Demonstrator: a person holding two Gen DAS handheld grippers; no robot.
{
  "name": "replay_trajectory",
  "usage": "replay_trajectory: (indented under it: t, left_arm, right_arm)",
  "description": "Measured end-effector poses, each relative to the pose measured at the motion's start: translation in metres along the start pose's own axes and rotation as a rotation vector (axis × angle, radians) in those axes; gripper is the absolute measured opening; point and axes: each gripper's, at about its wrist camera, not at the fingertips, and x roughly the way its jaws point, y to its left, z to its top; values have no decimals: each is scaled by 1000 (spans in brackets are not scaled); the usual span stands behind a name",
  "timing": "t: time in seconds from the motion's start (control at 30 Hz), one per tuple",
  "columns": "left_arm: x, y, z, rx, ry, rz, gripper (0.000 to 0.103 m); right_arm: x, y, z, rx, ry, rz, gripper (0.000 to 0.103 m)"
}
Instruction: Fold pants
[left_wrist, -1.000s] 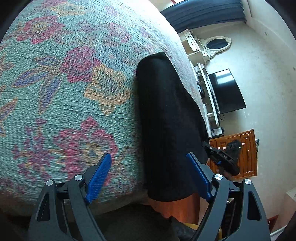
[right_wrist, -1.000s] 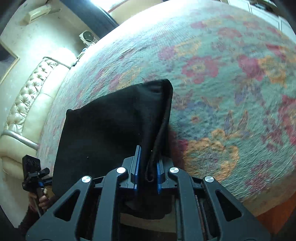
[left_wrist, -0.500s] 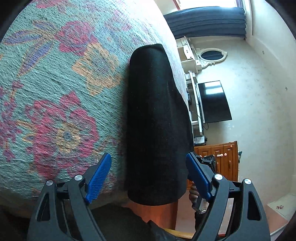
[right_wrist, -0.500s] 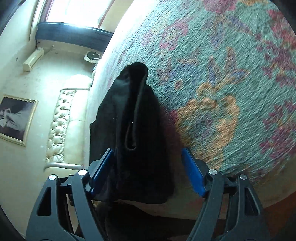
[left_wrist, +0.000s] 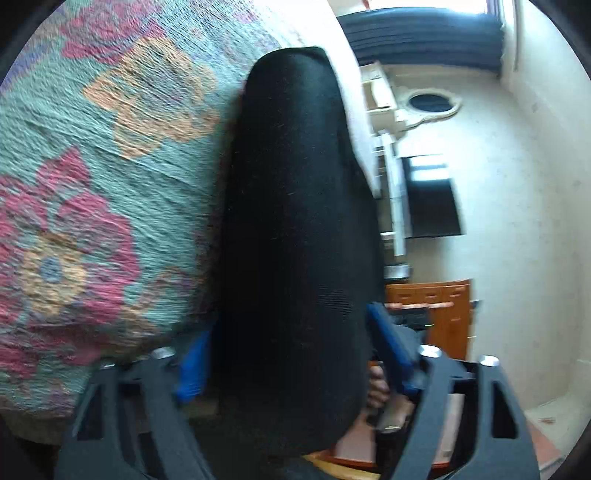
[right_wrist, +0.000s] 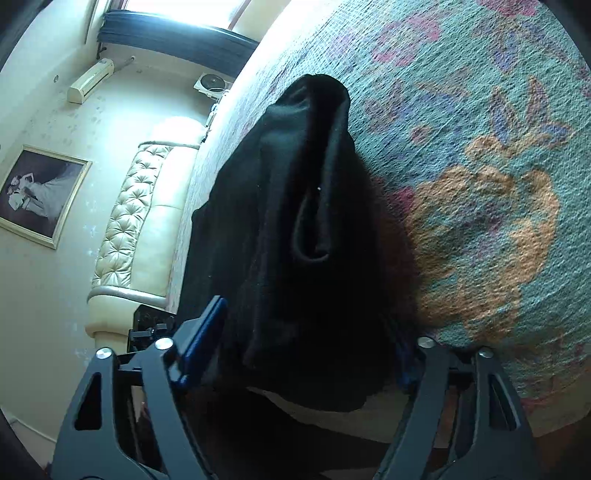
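- The black pants (left_wrist: 295, 229) lie on the bed, close to its edge, already folded into a long narrow bundle.
- Their near end hangs a little over the edge, between the blue fingers of both claws.
- I think most of the folding is done. What is left looks like one more fold, or just a last tidy.
- In the right view the pants (right_wrist: 295, 236) show thick stacked layers, with one loose loop of cloth sticking up in the middle.
- The cloth looks soft, dull and a bit fuzzy, with tiny bits of lint on it.
- The left gripper (left_wrist: 295, 362) has its jaws apart, one on each side of the bundle. I see no squeeze in the cloth.
- The right gripper (right_wrist: 306, 347) is spread wide too, around the near end of the pants, not pinching.
- The bedspread (left_wrist: 92, 206) under it all is bumpy and woven, teal with pink and orange flowers.
- Past the bed stand a cream tufted headboard (right_wrist: 125, 229), a dark TV (left_wrist: 432, 199) and an orange wooden cabinet (left_wrist: 447, 314).
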Motion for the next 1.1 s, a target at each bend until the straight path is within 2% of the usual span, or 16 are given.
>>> replay_trajectory:
  t: [0.03, 0.23, 0.37, 0.7, 1.1]
  left_arm:
    - [2, -1, 0, 18, 4, 42, 51]
    - [-5, -2, 1, 22, -19, 57, 36]
    - [-11, -5, -2, 73, -43, 78, 30]
    - [-15, -17, -7, 155, -80, 139, 28]
    - [-13, -18, -8, 194, -100, 142, 28]
  right_arm:
    - [1, 4, 0, -3, 0, -12, 61]
    - [-1, 1, -7, -19, -20, -20, 53]
    - [4, 8, -9, -28, -43, -23, 50]
    - [12, 17, -15, -29, -60, -32, 49]
    - [18, 25, -15, -18, -71, -76, 49]
